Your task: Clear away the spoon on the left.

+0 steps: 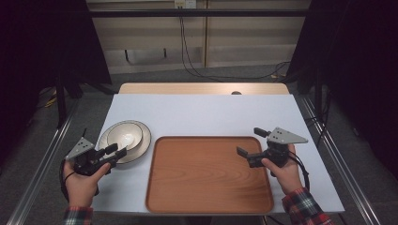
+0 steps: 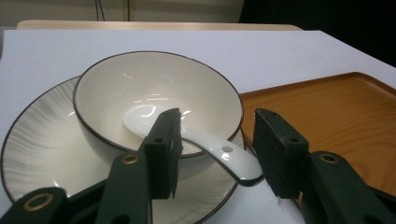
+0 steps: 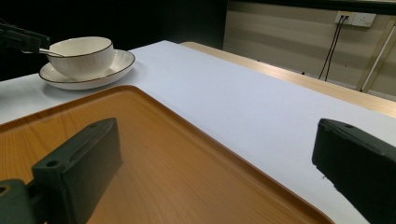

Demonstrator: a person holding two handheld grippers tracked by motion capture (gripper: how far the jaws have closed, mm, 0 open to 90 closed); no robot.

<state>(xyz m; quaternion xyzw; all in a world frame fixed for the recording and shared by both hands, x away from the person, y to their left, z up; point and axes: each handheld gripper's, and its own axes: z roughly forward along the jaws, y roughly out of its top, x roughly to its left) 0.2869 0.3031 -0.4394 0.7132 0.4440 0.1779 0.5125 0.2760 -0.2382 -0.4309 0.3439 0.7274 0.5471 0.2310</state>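
While both jaws gape, the spoon [image 2: 205, 147] handle points from bowl [image 2: 154, 88] toward left gripper [image 2: 217, 154].

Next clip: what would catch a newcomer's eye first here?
Likely the white spoon, whose handle juts over the rim of the bowl and lies between the left gripper jaws, not yet pinched. The bowl stands on a plate at the table's left. Beside it, the big wooden tray lies bare, with the right gripper open over its right edge.

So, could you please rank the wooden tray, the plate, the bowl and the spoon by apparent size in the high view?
1. wooden tray
2. plate
3. bowl
4. spoon, too blurred there to judge exactly, but clearly smallest
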